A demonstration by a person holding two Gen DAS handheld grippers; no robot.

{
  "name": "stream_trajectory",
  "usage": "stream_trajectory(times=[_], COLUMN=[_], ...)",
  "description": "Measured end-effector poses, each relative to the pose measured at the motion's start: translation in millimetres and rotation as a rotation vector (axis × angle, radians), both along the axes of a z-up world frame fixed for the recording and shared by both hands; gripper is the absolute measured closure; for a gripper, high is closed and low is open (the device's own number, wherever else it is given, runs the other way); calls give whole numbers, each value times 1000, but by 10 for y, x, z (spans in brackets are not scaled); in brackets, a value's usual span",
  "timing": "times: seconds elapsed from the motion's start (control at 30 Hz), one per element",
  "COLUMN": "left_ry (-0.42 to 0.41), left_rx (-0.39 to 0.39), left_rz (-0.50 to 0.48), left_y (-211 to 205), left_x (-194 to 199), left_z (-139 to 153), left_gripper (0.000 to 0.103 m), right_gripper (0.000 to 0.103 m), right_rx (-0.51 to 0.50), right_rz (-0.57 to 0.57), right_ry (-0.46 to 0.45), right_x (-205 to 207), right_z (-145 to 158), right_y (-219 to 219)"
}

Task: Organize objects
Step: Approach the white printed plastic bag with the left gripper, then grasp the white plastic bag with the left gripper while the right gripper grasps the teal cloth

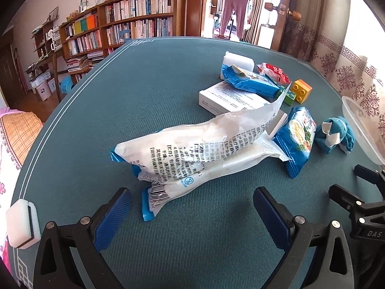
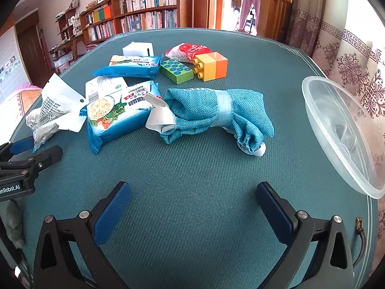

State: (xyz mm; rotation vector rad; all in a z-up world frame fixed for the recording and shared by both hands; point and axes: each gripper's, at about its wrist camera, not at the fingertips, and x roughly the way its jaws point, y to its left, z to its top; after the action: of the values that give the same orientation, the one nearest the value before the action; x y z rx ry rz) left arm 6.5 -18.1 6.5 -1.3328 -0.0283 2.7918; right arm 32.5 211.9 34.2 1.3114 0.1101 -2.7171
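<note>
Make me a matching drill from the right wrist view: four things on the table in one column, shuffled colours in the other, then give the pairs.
Things:
1. Rolled cloth bundle
2. Flat studded block
3. Plastic bowl
4. Snack packet behind the blocks

Colours:
A. Clear
B. Red and white
C. Teal
D. Green

Pairs: 1-C, 2-D, 3-A, 4-B
</note>
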Motion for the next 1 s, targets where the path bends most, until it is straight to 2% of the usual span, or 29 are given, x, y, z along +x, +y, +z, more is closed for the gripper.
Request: stream_trajectory(times=[0.17, 0.33, 0.73, 0.93, 1.0], left_ry=[54, 105, 77, 70, 72], left_rx=[-77, -166, -251, -269, -274], left_rz=[-18, -78, -214, -211, -201], left_y=[-94, -64, 203, 251, 265], left_x=[46, -55, -316, -336, -326], left_z=[98, 166, 82, 70, 72], left_gripper=[0, 0, 1, 10, 19], right_gripper=[0, 0, 0, 0, 0], right_rx=[-1, -1, -2, -3, -5], right_rz=[0, 0, 0, 0, 0], right_ry=[1, 1, 1, 1, 2], right_x=[-2, -1, -1, -2, -5], right_z=[5, 3, 1, 1, -2], right_y=[1, -1, -1, 0, -1])
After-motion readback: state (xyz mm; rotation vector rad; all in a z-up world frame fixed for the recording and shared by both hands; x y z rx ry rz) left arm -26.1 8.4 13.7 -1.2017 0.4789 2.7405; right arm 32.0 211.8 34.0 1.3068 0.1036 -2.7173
